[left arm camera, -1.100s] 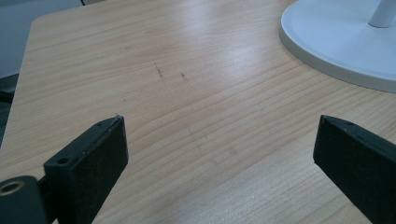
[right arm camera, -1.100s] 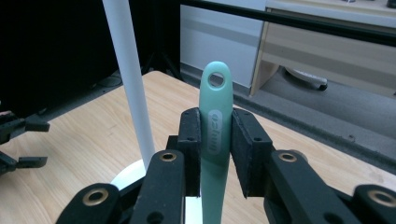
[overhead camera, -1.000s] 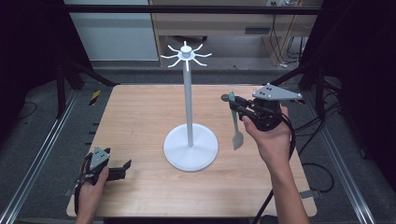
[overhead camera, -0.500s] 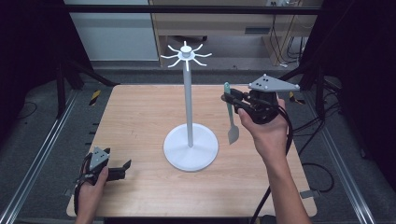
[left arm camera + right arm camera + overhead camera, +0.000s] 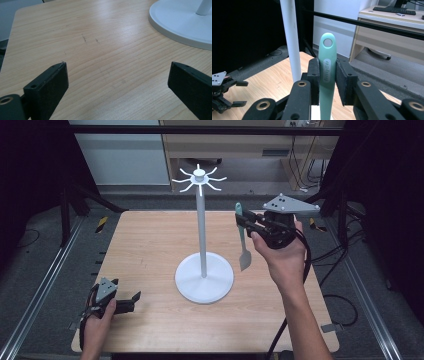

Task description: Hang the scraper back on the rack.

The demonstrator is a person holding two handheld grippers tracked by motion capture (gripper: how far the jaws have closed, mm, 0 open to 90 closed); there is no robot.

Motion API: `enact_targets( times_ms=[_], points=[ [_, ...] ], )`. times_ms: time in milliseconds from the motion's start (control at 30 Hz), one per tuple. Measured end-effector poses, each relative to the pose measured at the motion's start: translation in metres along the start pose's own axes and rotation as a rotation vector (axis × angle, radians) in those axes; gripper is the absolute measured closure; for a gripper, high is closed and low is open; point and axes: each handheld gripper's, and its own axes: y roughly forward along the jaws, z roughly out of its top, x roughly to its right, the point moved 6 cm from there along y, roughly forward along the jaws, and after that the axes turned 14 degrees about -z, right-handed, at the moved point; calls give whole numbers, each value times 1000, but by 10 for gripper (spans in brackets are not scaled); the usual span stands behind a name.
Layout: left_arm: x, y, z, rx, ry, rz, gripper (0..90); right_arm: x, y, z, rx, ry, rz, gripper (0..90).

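Overhead, the right gripper [image 5: 248, 224] held a green spatula [image 5: 242, 241] upright beside the stand [image 5: 202, 234]; the left gripper [image 5: 131, 300], jaws wide and empty, rested on the table [image 5: 105, 60]. Close up, its hanging hole [image 5: 327, 42] probably needed lifting onto a hook [image 5: 215, 187].

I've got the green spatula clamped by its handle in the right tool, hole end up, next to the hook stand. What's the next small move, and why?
Probably raise the right tool toward the hooks atop the white stand. The green spatula is clamped upright with its hanging hole free above the jaws, but in the high view that end sits well below the hooks. The left tool rests open on the table.
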Motion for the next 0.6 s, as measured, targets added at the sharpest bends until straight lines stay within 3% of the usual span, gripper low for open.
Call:
enact_targets(
  times_ms=[600],
  points=[
    [-1,0,0,1,-2,5,27,-9,-5,15,46,-4,12,743]
  ],
)
